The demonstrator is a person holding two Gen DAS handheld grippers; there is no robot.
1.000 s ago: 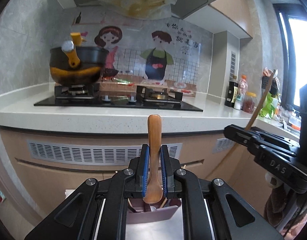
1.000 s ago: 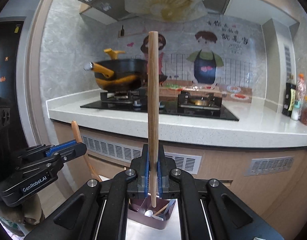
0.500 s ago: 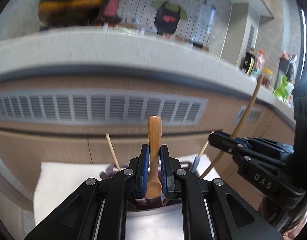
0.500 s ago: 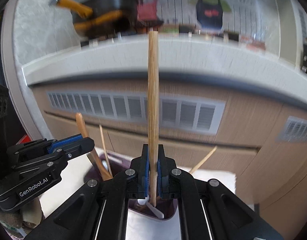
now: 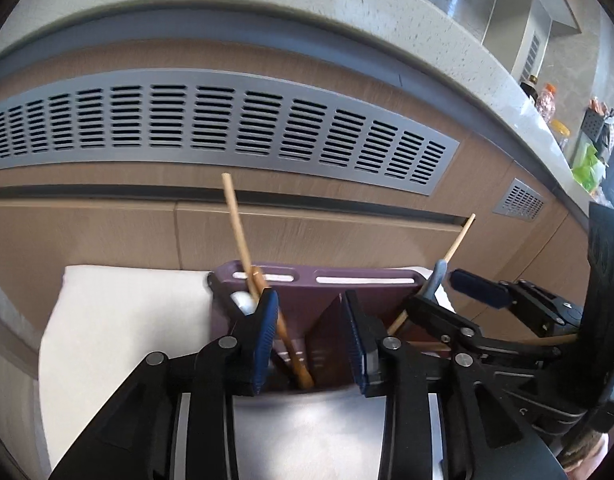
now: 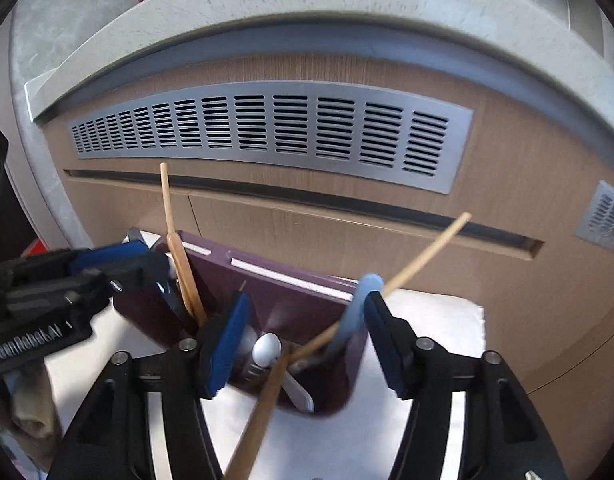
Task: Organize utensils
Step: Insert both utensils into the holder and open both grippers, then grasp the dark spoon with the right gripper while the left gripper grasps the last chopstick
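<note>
Utensils are standing in a purple holder (image 5: pixel 315 284) that is sitting on a white cloth (image 5: pixel 119 320) in front of the kitchen cabinets (image 5: pixel 107 236). Both grippers are hovering right over its rim, and both are spread wide with nothing between the blue pads.

The left gripper (image 5: pixel 309 344) is straddling the left compartment, where a wooden spoon (image 5: pixel 283 332) is leaning beside a thin chopstick (image 5: pixel 237 220) and something white. That spoon is lying clear of the pads, so I judge it is being let go to settle by its own weight.

The right gripper (image 6: pixel 303 344) is opening over the right compartment. A long wooden stick (image 6: pixel 263 408) is slanting out of it toward the camera, passing between the fingers; whether it is touching either one is hard to tell. Another chopstick (image 6: pixel 423 252) and a pale blue handle (image 6: pixel 359 300) are leaning on the far wall, and a white spoon (image 6: pixel 267 348) is lying low inside.

Sorting by compartment seems to be the point, and the slanted stick may tip outward.
</note>
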